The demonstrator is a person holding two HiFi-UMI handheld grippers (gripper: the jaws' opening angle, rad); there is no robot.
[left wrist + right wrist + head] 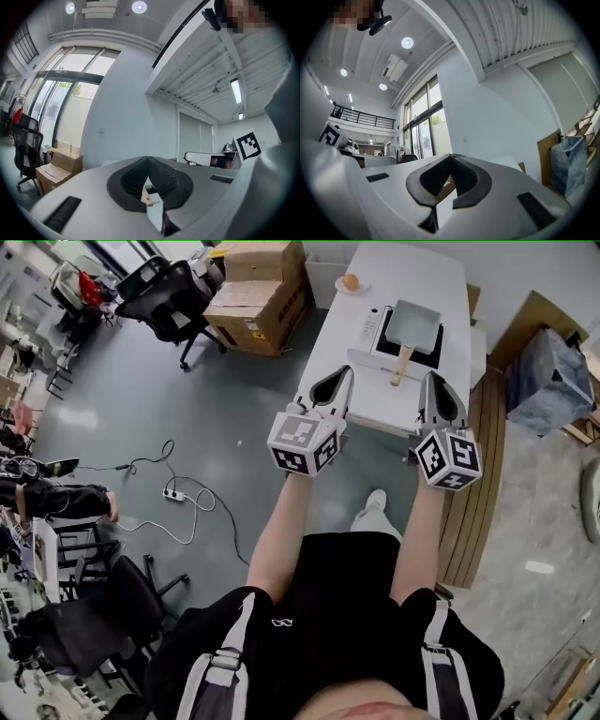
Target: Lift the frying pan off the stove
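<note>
My left hand-held gripper point(345, 373) has its jaws pressed together with nothing held between them, and my right hand-held gripper point(428, 379) is closed just the same and holds nothing. I hold both up side by side at the near edge of the white worktop point(412, 277), and neither touches anything on it. The frying pan point(414, 326), square and grey, sits on the black stove point(433, 354) toward the right of the worktop. Its wooden handle point(403, 364) points near, toward the gap between my two grippers. At the far left corner of the worktop lies an orange point(351, 281) on a small plate. The only markings I can make out are the black-and-white square patterns on the left marker cube point(302, 444) and the right marker cube point(448, 457). On the floor to the left, the cardboard boxes point(258, 296) carry a yellow label point(255, 331) too small to read.
</note>
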